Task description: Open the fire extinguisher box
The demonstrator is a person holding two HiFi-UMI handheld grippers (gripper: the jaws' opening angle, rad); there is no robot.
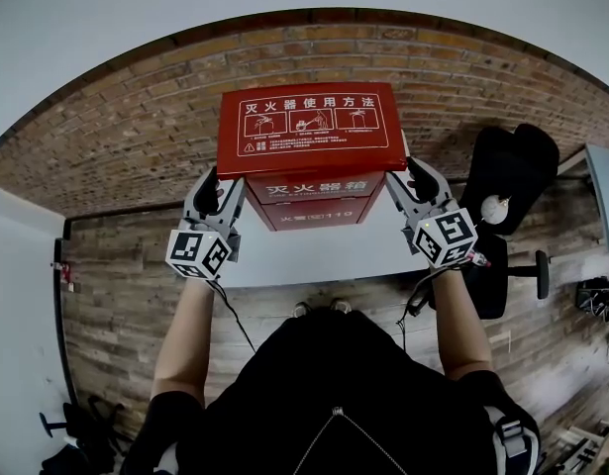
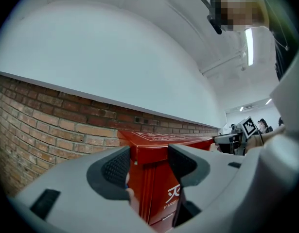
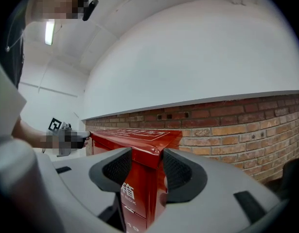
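Left tool [image 1: 211, 191] and right tool [image 1: 415, 176] both gape wide, each straddling a front corner of the flat red lid [image 1: 309, 127] on the red metal fire extinguisher box [image 1: 314, 209], which stands against the brown brick wall [image 1: 126, 137]; lifting step ahead, so pinch both corners, then swing up

A red-brown brick wall [image 1: 136, 127] ran beneath a plain white wall [image 2: 115, 57], the floor [image 1: 116, 295] was grey-brown wooden planks, a black chair [image 1: 512, 181] stood at the right, and 1 strip light [image 2: 248, 45] glowed on the white ceiling [image 2: 188, 13].
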